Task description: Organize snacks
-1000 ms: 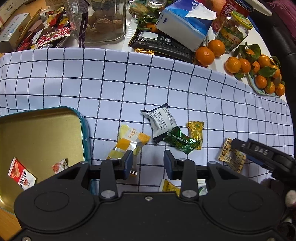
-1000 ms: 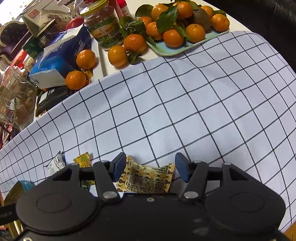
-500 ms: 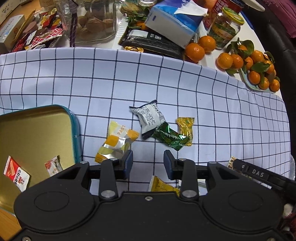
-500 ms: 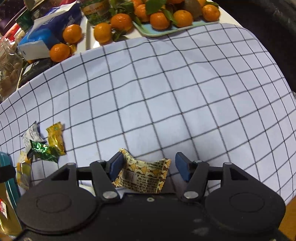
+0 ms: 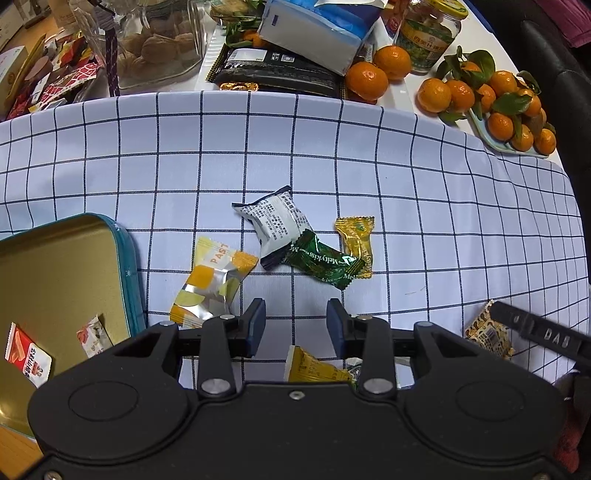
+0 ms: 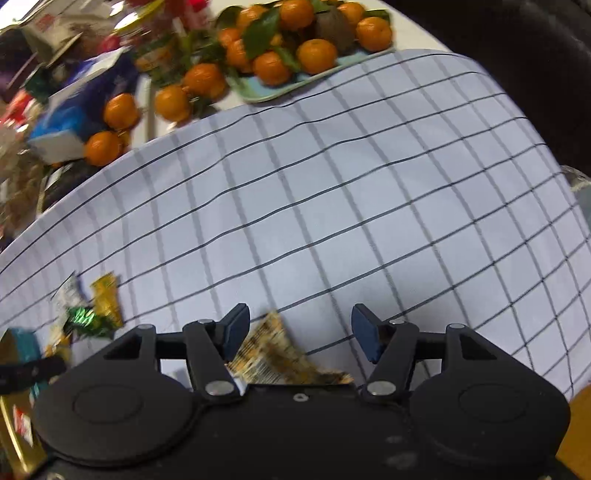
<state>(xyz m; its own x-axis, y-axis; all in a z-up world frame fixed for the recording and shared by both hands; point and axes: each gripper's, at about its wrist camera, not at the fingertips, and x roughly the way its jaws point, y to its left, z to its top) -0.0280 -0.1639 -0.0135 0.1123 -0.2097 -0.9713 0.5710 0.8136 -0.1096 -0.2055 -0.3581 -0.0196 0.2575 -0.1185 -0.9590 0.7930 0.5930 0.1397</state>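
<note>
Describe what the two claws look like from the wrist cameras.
Both the left claw and the right claw are matte black plastic with round bosses, silver screws and linkage arms ending in dark blue pads. The right claw's side carries raised lettering, seen from the left wrist.

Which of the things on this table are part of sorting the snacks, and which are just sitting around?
Part of the job:
gold tin
yellow Past packet
white packet
green Meltykiss candy
gold candy
patterned packet

Lying about:
tangerines
tissue pack
glass jar of walnuts
labelled jar
</note>
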